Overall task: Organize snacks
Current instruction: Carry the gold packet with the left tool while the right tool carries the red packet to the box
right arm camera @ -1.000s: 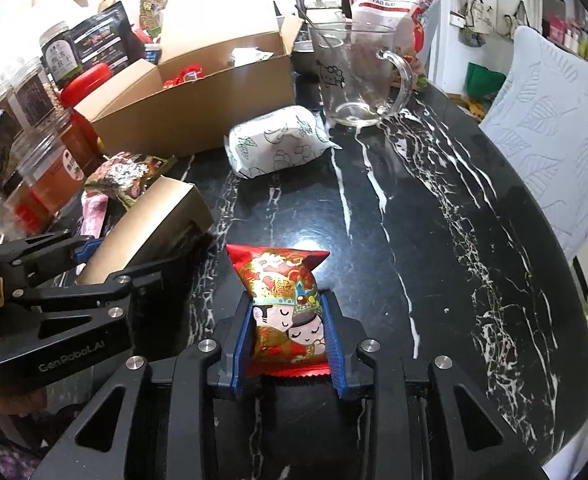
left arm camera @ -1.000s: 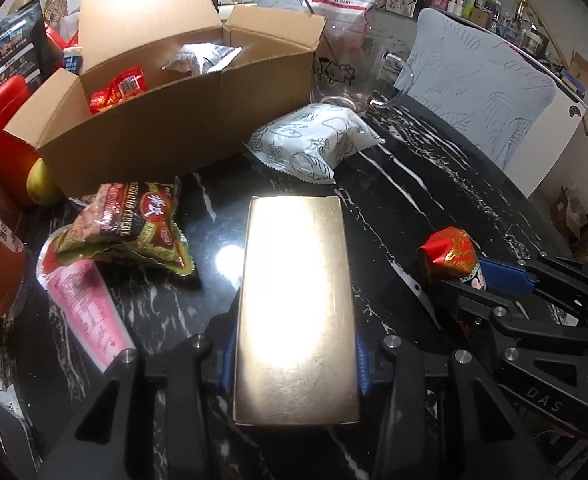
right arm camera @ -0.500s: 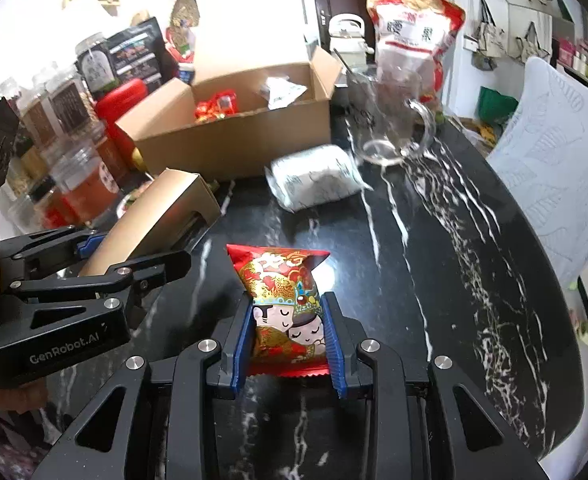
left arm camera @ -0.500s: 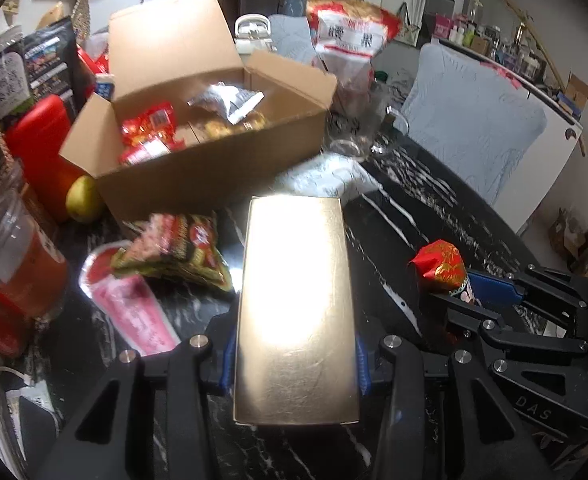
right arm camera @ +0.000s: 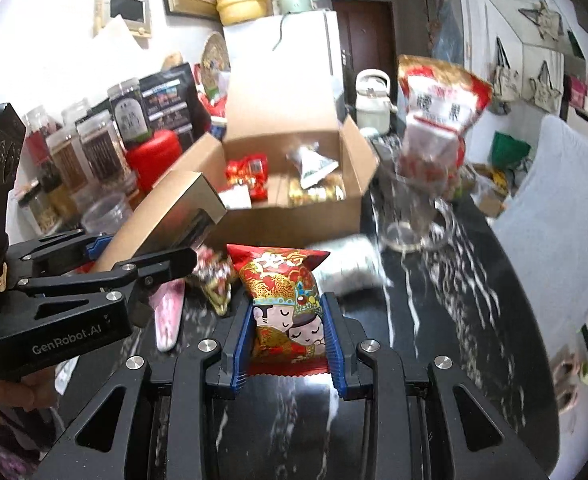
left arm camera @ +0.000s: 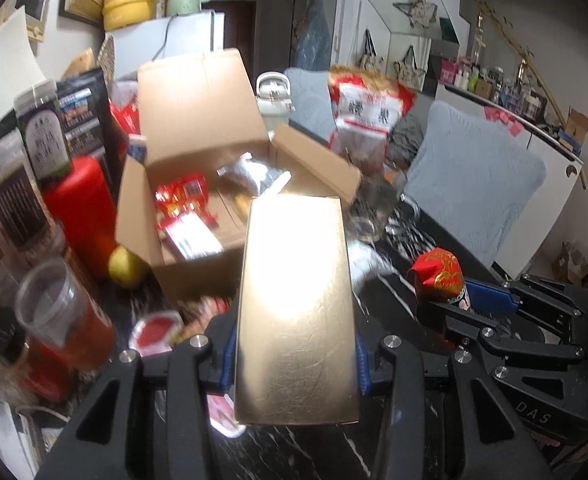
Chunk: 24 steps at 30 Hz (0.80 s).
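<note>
the left gripper (left arm camera: pixel 294 354) is clenching a long gold box (left arm camera: pixel 296 312) between its blue pads, holding it clear above the black marbled surface (left arm camera: pixel 302 456); the box's far end is pointing toward the open cardboard box (left arm camera: pixel 197 276). the right gripper (right arm camera: pixel 289 334) is grasping a red snack packet (right arm camera: pixel 283 300) printed with two cartoon faces, its pads pressing on both sides of the packet, also off the surface. the two grippers are hanging side by side, near each other. inside the cardboard box, red packets (right arm camera: pixel 247 174), a silver pouch (right arm camera: pixel 314 162) and some gold-wrapped pieces (right arm camera: pixel 318 192) are lying. in front of that box, a white patterned packet (right arm camera: pixel 348 266), a pink packet (right arm camera: pixel 167 314) and a crinkled colourful packet (right arm camera: pixel 213 278) are resting on the surface. a glass mug (right arm camera: pixel 418 212) is standing to the right of the cardboard box.
</note>
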Each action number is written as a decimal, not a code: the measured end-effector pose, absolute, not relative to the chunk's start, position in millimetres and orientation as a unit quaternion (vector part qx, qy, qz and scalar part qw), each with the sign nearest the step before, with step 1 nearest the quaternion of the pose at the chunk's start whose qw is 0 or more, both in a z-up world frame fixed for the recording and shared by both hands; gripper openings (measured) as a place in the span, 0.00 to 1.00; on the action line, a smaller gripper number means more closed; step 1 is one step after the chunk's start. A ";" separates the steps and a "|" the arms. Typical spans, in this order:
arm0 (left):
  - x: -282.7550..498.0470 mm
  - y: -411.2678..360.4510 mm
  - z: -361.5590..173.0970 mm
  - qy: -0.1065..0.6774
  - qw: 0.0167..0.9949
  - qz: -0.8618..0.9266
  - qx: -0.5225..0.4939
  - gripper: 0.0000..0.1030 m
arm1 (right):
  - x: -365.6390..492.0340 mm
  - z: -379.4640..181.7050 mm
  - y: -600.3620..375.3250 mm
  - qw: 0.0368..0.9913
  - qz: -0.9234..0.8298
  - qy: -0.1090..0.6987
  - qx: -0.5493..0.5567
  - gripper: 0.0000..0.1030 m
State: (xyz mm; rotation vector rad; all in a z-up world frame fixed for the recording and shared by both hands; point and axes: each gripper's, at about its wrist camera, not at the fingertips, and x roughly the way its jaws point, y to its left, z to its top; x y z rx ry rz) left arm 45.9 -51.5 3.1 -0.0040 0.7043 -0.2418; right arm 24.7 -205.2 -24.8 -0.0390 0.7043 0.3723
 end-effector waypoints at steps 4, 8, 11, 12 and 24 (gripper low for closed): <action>56.2 -44.6 20.4 0.324 0.939 -0.114 -0.005 0.42 | 35.4 -11.8 -201.7 0.927 0.184 0.325 -0.026 0.31; 69.7 -41.3 35.5 0.305 0.946 -0.112 -0.006 0.42 | 50.2 1.0 -197.1 0.931 0.191 0.309 -0.031 0.31; 82.4 -38.5 44.3 0.295 0.949 -0.113 -0.009 0.42 | 63.9 10.6 -192.5 0.933 0.200 0.297 -0.035 0.31; 87.4 -37.3 47.2 0.290 0.950 -0.111 -0.009 0.42 | 66.9 13.1 -191.6 0.934 0.201 0.293 -0.035 0.31; 155.4 -19.3 59.9 0.264 0.960 -0.084 -0.028 0.42 | 140.9 29.5 -181.5 0.938 0.208 0.275 -0.043 0.31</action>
